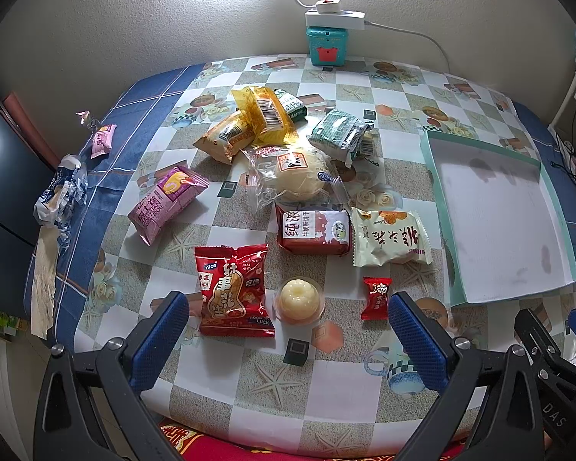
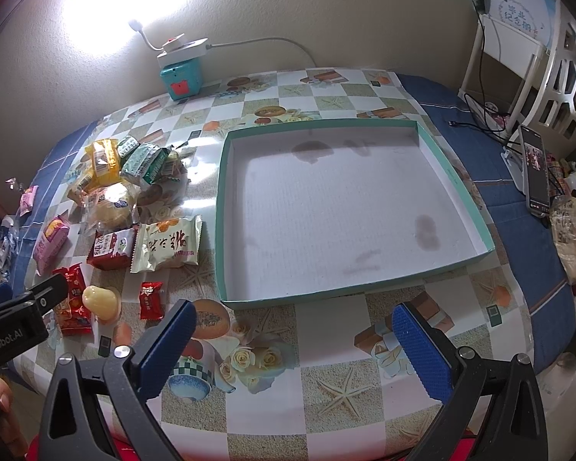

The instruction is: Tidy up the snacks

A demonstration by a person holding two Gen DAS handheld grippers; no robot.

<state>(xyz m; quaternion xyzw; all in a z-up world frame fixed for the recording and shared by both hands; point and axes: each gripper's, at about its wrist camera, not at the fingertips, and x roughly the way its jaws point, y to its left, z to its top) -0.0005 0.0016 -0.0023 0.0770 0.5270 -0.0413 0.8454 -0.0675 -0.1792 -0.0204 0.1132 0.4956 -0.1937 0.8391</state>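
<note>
Several snack packets lie on the checkered tablecloth. In the left wrist view: a red peanut bag [image 1: 234, 288], a jelly cup [image 1: 298, 299], a small red candy [image 1: 376, 297], a white pastry packet [image 1: 391, 236], a red biscuit pack [image 1: 314, 230], a bun in clear wrap [image 1: 297, 176], a pink roll pack [image 1: 169, 201], yellow packs [image 1: 249, 123] and green packs [image 1: 338, 134]. My left gripper [image 1: 288, 330] is open above the table's near edge, just short of the jelly cup. An empty teal-rimmed box lid [image 2: 226, 207] lies right of the pile. My right gripper [image 2: 293, 349] is open and empty in front of it.
A teal box with a power strip and lamp [image 1: 328, 44] stands at the back wall. Crumpled wrappers [image 1: 59, 196] and a small pink packet [image 1: 103, 140] lie at the table's left edge. A phone on a stand [image 2: 533, 171] and a bagged item [image 2: 572, 238] sit at the right.
</note>
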